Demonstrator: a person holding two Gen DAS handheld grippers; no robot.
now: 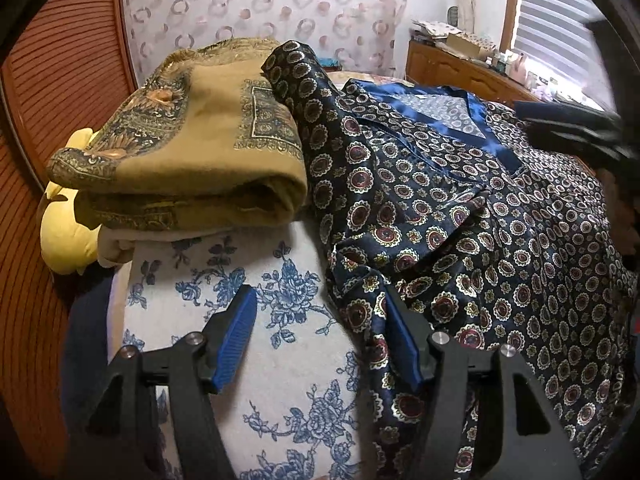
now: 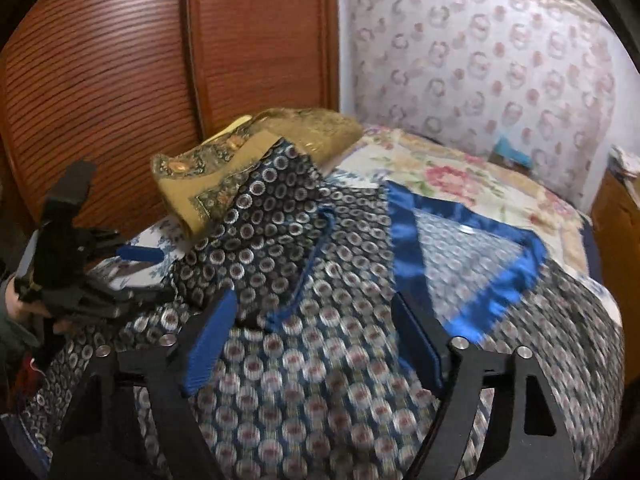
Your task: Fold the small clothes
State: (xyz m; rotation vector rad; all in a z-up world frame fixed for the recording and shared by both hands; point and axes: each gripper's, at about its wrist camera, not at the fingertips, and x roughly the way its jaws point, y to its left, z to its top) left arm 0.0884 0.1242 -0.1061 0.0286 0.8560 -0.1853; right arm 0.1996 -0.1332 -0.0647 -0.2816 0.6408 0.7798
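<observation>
On the bed, patterned satin top (image 1: pixel 460 216) spread flat, left gripper (image 1: pixel 320 344) and right gripper (image 2: pixel 316 344) jaws wide (nothing held).

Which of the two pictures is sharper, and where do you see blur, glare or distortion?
Left wrist view: sharp on the patterned shirt and folded tan cloth; the bright window is washed out; the other gripper at the right edge is smeared. Right wrist view: motion blur smears the shirt's pattern and blue collar. Both views: fisheye bends the wardrobe, corners dark.
</observation>
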